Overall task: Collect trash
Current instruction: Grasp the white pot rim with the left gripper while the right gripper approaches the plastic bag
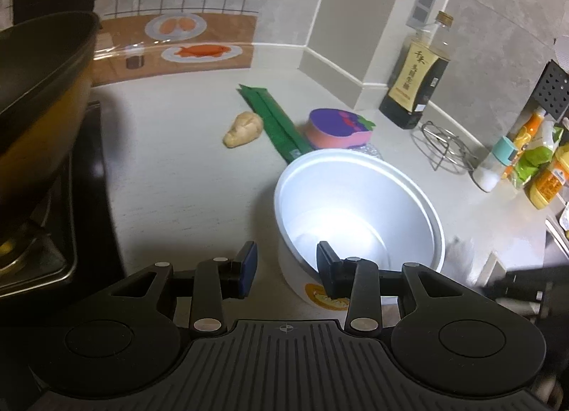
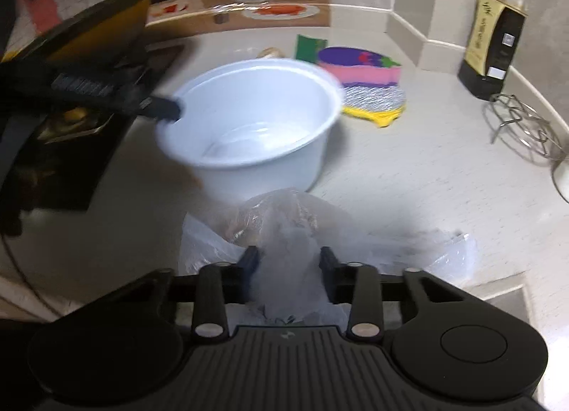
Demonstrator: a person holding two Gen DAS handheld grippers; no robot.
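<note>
Clear plastic bag (image 2: 284,251) sits clamped in my right gripper (image 2: 288,270), my left gripper (image 1: 286,268) gapes astride the white bowl's (image 1: 359,204) rim, so collecting looks barely begun.

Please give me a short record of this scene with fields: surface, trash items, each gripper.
surface: pale kitchen counter
bowl: white disposable bowl, upright, empty as far as visible
wrapper: long green packet, lying behind the bowl
bag: clear crumpled plastic bag
left gripper: open, jaws astride the bowl's near rim
right gripper: the bag lies between its jaws; grip unclear
</note>
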